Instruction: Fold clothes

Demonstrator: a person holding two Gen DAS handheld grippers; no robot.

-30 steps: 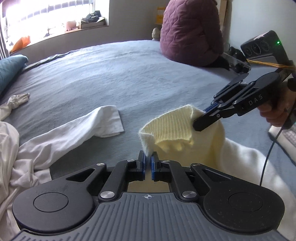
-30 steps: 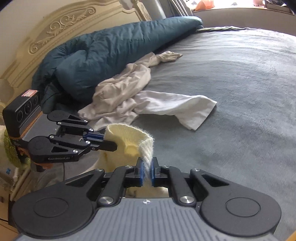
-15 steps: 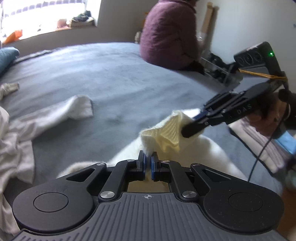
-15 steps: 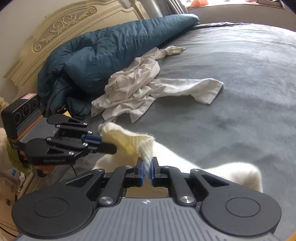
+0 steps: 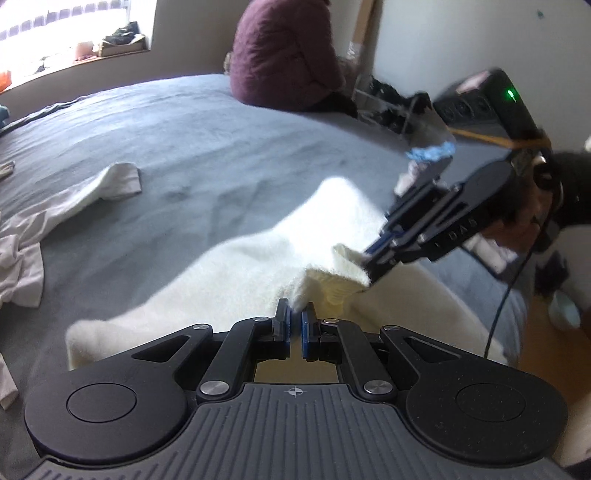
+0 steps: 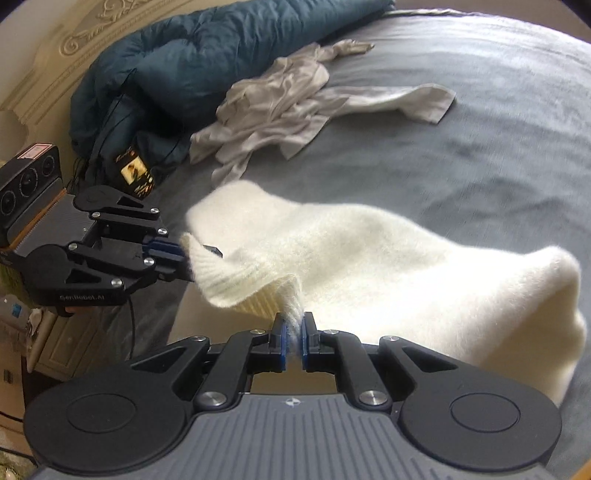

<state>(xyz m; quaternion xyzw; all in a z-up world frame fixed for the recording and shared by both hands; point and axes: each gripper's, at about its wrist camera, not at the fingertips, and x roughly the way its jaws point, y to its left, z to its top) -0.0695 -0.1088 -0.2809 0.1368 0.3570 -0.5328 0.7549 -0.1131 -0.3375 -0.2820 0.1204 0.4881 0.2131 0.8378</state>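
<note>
The left tongs are clamped tight on a ribbed edge of the cream sweater, the knit pinched between the 2 blue pads. The right tongs are likewise closed on another point of that same ribbed edge, a tuft of fuzzy wool squeezed between their pads. Seen from the left wrist, the right tongs come in from the right side, with a hand gripping the handle behind them; seen from the right wrist, the left tongs come in from the left. Between the 2 grip points the ribbed hem hangs in a short sagging span, raised off the bed.

The rest of the sweater trails away from the hem and lies spread across the grey bedcover, near the bed's edge. Farther out on the bed a crumpled white garment lies well apart from the sweater, 1 sleeve stretched flat. Beyond it a dark teal duvet is heaped against a carved cream headboard. At the far side of the bed a person in a maroon quilted jacket sits with their back turned, below a bright window.
</note>
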